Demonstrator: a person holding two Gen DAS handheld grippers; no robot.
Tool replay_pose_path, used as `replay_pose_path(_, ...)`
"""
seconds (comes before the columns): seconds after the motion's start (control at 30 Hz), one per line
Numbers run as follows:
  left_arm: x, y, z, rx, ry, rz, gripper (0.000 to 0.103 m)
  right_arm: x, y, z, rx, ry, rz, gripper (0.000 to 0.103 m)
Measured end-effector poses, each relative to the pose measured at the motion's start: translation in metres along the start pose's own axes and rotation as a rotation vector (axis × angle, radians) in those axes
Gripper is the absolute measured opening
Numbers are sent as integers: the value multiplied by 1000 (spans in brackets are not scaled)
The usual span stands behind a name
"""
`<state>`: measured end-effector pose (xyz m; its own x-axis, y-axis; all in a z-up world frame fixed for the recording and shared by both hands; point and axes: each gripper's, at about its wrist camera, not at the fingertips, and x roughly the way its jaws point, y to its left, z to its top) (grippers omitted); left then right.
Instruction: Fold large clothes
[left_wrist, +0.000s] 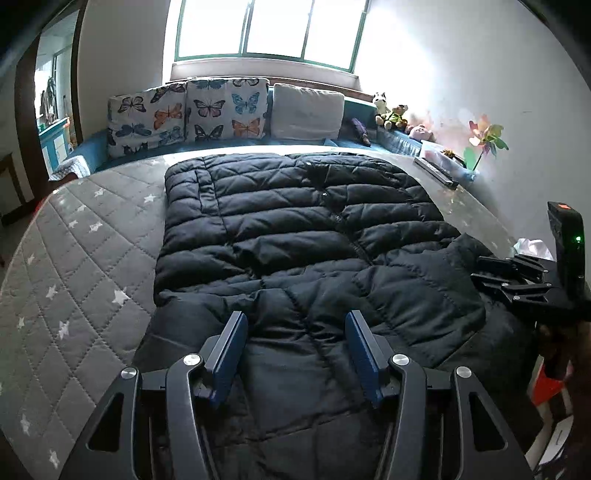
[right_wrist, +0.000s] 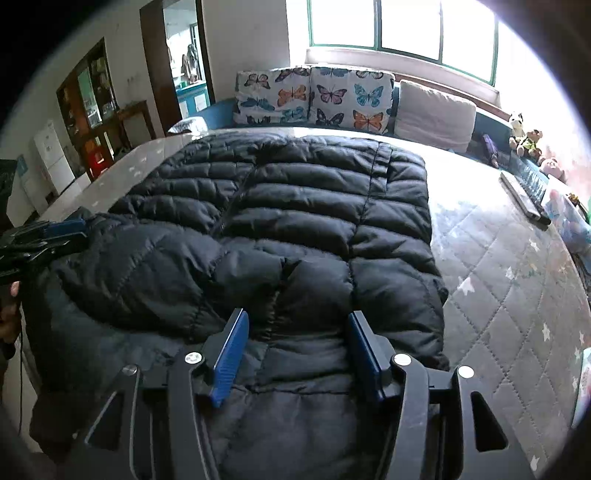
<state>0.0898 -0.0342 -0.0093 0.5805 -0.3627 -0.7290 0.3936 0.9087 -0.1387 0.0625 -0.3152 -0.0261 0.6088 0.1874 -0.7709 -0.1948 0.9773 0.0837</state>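
A large black quilted puffer jacket (left_wrist: 295, 221) (right_wrist: 295, 206) lies spread on a grey star-patterned mattress (left_wrist: 74, 266) (right_wrist: 509, 266), with its near part bunched and a flap folded over towards me. In the left wrist view my left gripper (left_wrist: 296, 316) hovers open just over the jacket's near end; its blue pads (left_wrist: 231, 354) press on nothing. My right gripper (right_wrist: 295, 316) is open in the same way over the near end. Each gripper also shows in the other's view: the right gripper (left_wrist: 517, 280) at the jacket's right edge, the left gripper (right_wrist: 48, 236) at its left edge.
Butterfly cushions (left_wrist: 188, 114) (right_wrist: 314, 96) and a plain grey cushion (left_wrist: 308, 110) line the bed's far side under a bright window. Plush toys (left_wrist: 391, 110), a paper pinwheel (left_wrist: 484, 142) and a dark flat bar (right_wrist: 524, 201) sit along the wall side. A doorway (right_wrist: 181, 66) is far left.
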Motion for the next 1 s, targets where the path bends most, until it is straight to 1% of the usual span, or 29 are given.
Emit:
replay_pose_path(0.1,8,8,-9,5,-8,0,61,4,-1,-2,-3,4,1,61)
replay_pose_path(0.3,19,-1,-16,65,-15,71,61,3,5,-8,-38,-14,-33,61)
replay_pose_path(0.43,21,-5,-18,91,-18,95,61,-5,11,2,-50,16,-67,61)
replay_pose_path(0.47,20,-5,-18,91,-20,94,61,-14,14,8,-44,12,-72,61)
replay_pose_path(0.5,20,-5,-17,90,-21,92,61,-21,18,13,-42,-2,-51,61)
replay_pose_path(0.53,21,-4,-17,87,-23,90,61,-27,23,18,-41,-16,-11,61)
replay_pose_path(0.6,20,-4,-17,86,-25,88,61,-32,37,27,-52,-7,56,61)
replay_pose_path(0.67,18,-2,-17,83,-30,85,61,-28,56,34,-98,1,95,61)
replay_pose_path(0.77,16,-1,-20,84,-35,80,61,-4,80,34,-166,52,108,61)
replay_pose_path(0.8,16,0,-20,84,-37,81,61,13,88,30,-188,104,93,61)
replay_pose_path(0.87,16,1,-22,88,-39,84,61,35,93,22,-218,141,67,63)
replay_pose_path(0.93,17,-3,-24,109,-40,105,61,37,91,21,-218,140,72,63)
replay_pose_path(1.0,17,-3,-25,115,-41,108,61,30,86,24,-196,151,80,63)
